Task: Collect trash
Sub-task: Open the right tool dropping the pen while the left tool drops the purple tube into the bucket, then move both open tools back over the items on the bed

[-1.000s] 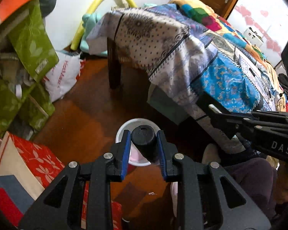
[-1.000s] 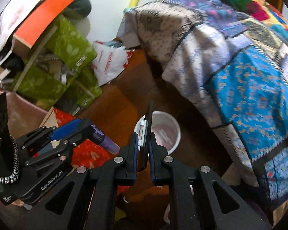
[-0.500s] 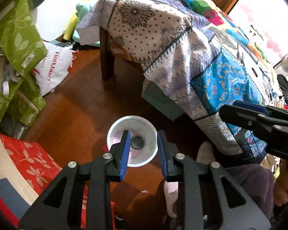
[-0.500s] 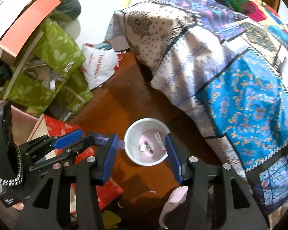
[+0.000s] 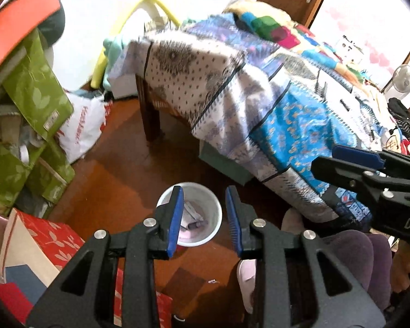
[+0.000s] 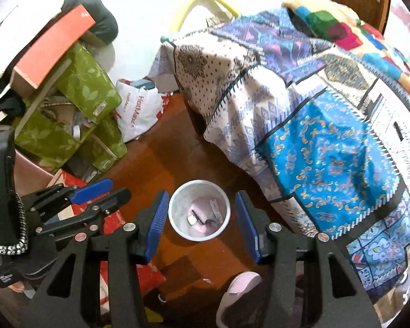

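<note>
A white bin (image 5: 217, 207) stands on the wooden floor by the bed; the right wrist view shows the same bin (image 6: 175, 205). Small trash pieces (image 5: 194, 221) lie on its pinkish bottom, among them a dark little bottle and flat bits (image 6: 205, 218). My left gripper (image 5: 204, 191) hangs above the bin, open, nothing between its blue pads. My right gripper (image 6: 201, 194) is also above the bin, open wider and empty. Each gripper shows in the other's view: the left gripper (image 6: 119, 187) at the left, the right gripper (image 5: 324, 157) at the right.
A bed under a patchwork quilt (image 6: 328, 150) fills the right side. Green boxes (image 5: 35, 101), a white plastic bag (image 6: 139, 112) and a red patterned bag (image 5: 49, 240) crowd the left. A pink slipper (image 6: 240, 287) and a person's legs in purple trousers (image 5: 355, 257) are close below.
The left gripper let go of a dark-capped bottle and the right a thin flat piece; both now lie in the bin. Both grippers opened and rose.
</note>
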